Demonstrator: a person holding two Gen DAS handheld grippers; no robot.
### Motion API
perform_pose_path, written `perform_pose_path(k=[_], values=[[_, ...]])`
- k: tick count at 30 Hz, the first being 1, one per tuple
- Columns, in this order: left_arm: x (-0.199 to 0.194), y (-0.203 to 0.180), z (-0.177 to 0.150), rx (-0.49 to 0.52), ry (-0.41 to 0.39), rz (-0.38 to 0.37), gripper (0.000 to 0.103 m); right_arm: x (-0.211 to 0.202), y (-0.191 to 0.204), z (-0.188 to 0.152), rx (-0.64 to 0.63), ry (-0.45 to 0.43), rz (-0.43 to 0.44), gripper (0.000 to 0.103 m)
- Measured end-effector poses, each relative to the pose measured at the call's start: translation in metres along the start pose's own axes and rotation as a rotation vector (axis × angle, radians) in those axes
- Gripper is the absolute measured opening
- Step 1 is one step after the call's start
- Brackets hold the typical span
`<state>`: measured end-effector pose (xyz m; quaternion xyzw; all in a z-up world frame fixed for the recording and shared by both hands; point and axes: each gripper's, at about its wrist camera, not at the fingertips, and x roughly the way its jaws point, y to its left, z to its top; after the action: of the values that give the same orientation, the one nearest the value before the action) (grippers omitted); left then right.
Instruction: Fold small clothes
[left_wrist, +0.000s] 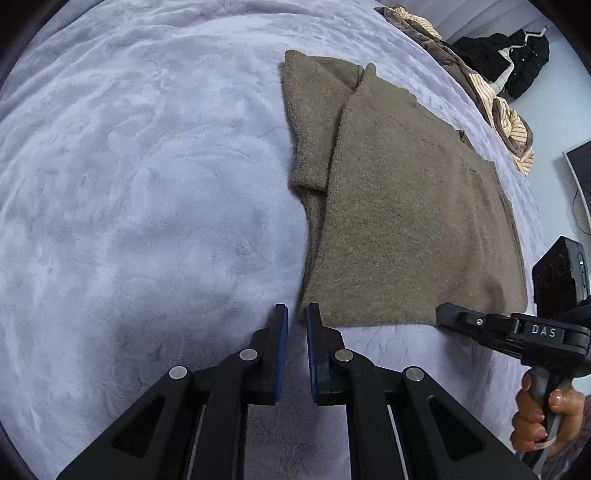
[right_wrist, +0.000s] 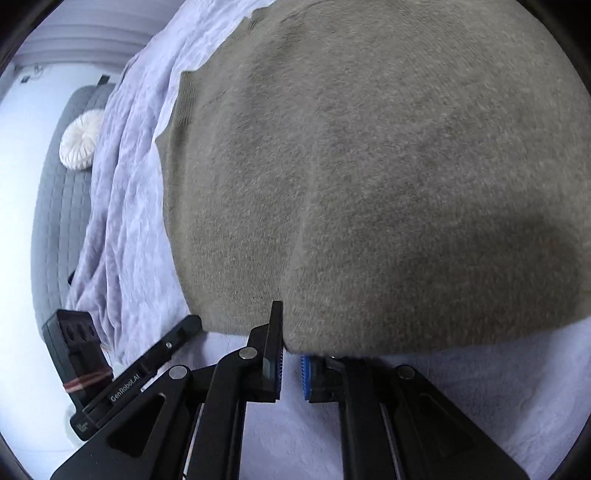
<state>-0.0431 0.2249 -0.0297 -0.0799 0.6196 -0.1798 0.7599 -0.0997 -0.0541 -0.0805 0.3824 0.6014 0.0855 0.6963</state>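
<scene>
The grey-brown knitted sweater (left_wrist: 402, 206) lies flat on the lavender plush blanket (left_wrist: 147, 184), on the right half of the bed as the left wrist view shows it. One sleeve (left_wrist: 314, 122) is already folded in over the body, and the side edges look roughly straight, so I judge the sideways folds mostly done. The lengthwise fold, hem toward collar, appears to be left, and then any tidying.

The right gripper (right_wrist: 291, 354) is at the near hem (right_wrist: 332, 343) of the sweater: its jaws stand a narrow gap apart, one finger above the cloth and the other under the edge, so it straddles the hem, but I cannot tell whether it grips it. The left gripper (left_wrist: 294, 314) hovers just beside the near left corner of the sweater, jaws slightly parted and holding nothing.

Farther off, a heap of striped and brown clothes (left_wrist: 509, 122) sits at the far right edge of the bed, with a black garment (left_wrist: 517, 62) beyond it. A round white cushion (right_wrist: 81, 140) rests on a grey quilted surface (right_wrist: 59, 221) beside the bed.
</scene>
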Motion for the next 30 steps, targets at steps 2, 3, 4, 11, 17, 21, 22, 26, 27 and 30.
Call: perform_pose_path(k=[2,3,4,11,17,21,22,26,27,30], values=[[-0.013,0.003,0.002,0.006,-0.013,0.017,0.011,-0.011,0.002,-0.004,-0.025,0.028,-0.015,0.008],[-0.019,0.003,0.005,0.004,-0.027,0.010,0.011,-0.019,0.005,-0.007,-0.050,0.031,-0.025,0.008],[-0.025,0.002,0.010,0.007,-0.039,0.004,0.011,-0.028,0.008,-0.008,-0.080,0.023,-0.032,0.008],[-0.031,-0.040,0.059,0.100,-0.118,-0.025,0.011,-0.104,-0.010,0.013,-0.147,-0.207,-0.188,0.008],[0.028,-0.047,0.060,0.124,-0.018,0.073,0.011,-0.147,-0.080,0.061,0.014,-0.337,-0.313,0.008],[0.023,-0.041,0.058,0.101,-0.018,0.058,0.011,-0.159,-0.135,0.083,0.056,-0.342,-0.464,0.002],[0.018,-0.042,0.061,0.097,-0.015,0.064,0.011,-0.167,-0.146,0.084,0.106,-0.359,-0.430,0.000],[-0.010,-0.062,0.089,0.146,-0.094,0.058,0.011,-0.200,-0.146,0.088,0.140,-0.463,-0.390,0.003],[-0.012,-0.068,0.101,0.158,-0.110,0.054,0.011,-0.203,-0.139,0.094,0.095,-0.475,-0.383,0.004],[-0.003,-0.089,0.137,0.183,-0.145,0.059,0.011,-0.196,-0.116,0.120,-0.015,-0.463,-0.387,0.004]])
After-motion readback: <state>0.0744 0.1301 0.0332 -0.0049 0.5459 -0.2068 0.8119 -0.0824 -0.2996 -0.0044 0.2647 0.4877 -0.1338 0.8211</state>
